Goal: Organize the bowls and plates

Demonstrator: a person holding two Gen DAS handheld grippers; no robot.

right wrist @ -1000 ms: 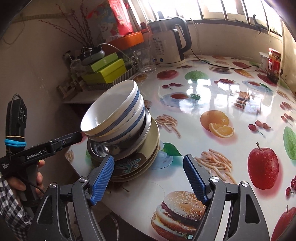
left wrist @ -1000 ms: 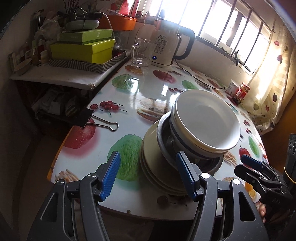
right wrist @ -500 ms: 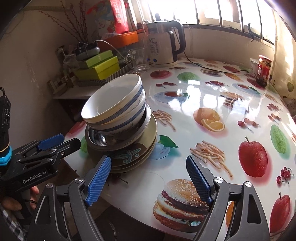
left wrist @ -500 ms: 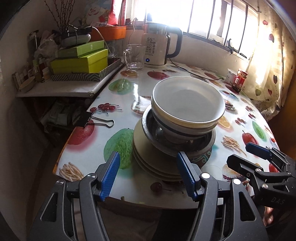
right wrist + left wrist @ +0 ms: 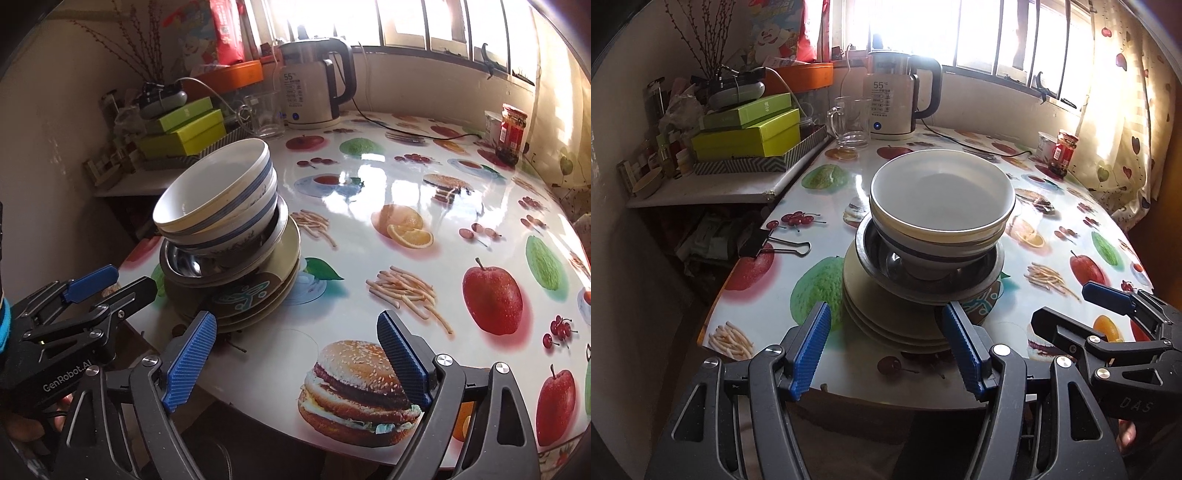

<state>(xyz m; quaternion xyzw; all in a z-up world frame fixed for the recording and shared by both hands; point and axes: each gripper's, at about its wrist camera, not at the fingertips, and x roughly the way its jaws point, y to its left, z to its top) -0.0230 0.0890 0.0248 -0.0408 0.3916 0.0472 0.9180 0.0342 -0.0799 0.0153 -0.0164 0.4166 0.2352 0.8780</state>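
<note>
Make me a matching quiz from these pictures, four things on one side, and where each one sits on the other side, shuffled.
Things:
1. white bowls with blue bands
2. steel bowl
3. binder clip
4. electric kettle

Places:
A. at the far end of the table, beside a glass mug
B. top of the dish pile
C. flat on the table, left of the pile in the left wrist view
D. under the white bowls, on the stacked plates

Pairs: 1-B, 2-D, 3-C, 4-A
</note>
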